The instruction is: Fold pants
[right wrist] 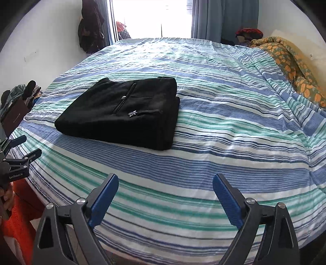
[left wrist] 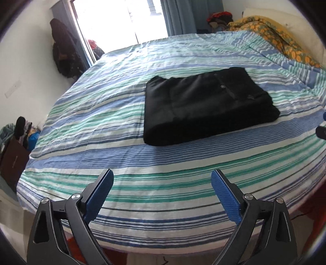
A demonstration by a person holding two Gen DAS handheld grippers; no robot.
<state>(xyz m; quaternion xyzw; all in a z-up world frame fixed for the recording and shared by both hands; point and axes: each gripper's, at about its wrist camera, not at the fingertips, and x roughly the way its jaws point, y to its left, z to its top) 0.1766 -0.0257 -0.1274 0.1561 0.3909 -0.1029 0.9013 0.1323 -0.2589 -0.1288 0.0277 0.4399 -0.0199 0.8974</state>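
Observation:
The black pants [left wrist: 205, 106] lie folded into a compact rectangle on the striped bed sheet [left wrist: 122, 159]; they also show in the right wrist view [right wrist: 122, 110], with a pocket button and a small silver emblem facing up. My left gripper [left wrist: 162, 177] is open and empty, held above the near edge of the bed, well short of the pants. My right gripper [right wrist: 165, 182] is open and empty, also back near the bed's front edge. The left gripper [right wrist: 30, 145] shows at the left edge of the right wrist view, open.
An orange-patterned quilt [right wrist: 295, 67] is bunched along the bed's right side. Dark clothes hang on the wall [left wrist: 63, 53] at the left. A bright window with blue curtains [right wrist: 209, 18] is behind the bed. Clutter and a brown box [left wrist: 12, 163] stand left of the bed.

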